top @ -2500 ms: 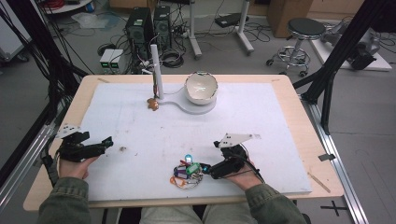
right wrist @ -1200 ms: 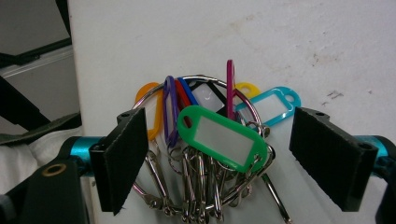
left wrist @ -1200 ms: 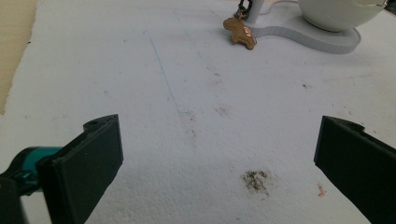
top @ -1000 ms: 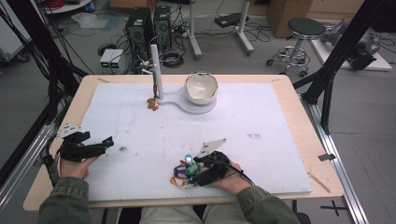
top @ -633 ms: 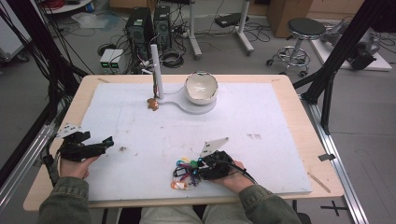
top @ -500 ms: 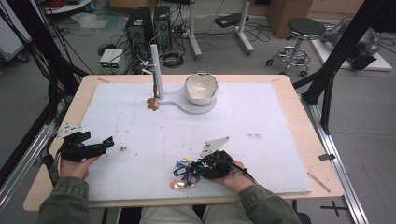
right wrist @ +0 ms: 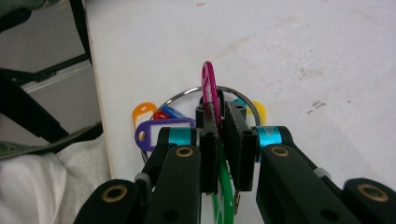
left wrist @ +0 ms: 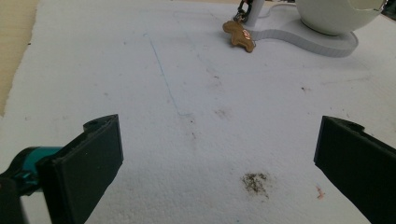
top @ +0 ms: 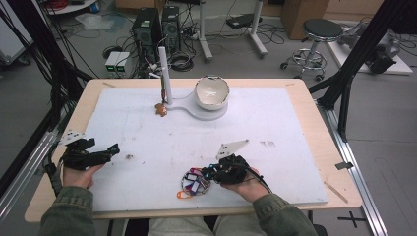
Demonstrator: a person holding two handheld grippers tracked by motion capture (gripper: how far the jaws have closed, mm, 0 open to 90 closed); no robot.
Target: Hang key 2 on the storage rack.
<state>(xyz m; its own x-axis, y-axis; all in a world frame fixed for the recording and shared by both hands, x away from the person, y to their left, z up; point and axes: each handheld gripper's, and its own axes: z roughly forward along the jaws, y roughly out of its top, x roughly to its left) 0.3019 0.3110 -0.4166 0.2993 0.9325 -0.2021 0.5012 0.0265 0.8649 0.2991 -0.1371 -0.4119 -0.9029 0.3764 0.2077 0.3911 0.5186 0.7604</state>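
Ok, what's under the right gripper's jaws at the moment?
The right gripper is shut on a magenta tag of the key ring. Purple, orange and yellow tags lie on the mat; the rest is covered.

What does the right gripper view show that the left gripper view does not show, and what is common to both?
In the right gripper view, the right gripper stands shut on the pink tag of a metal key ring that carries purple, orange and other coloured tags, near the table's edge.

In the left gripper view, the left gripper has its jaws wide apart with nothing between them; beyond lie a brown charm and a white stand with a bowl.

Both views show the white mat.
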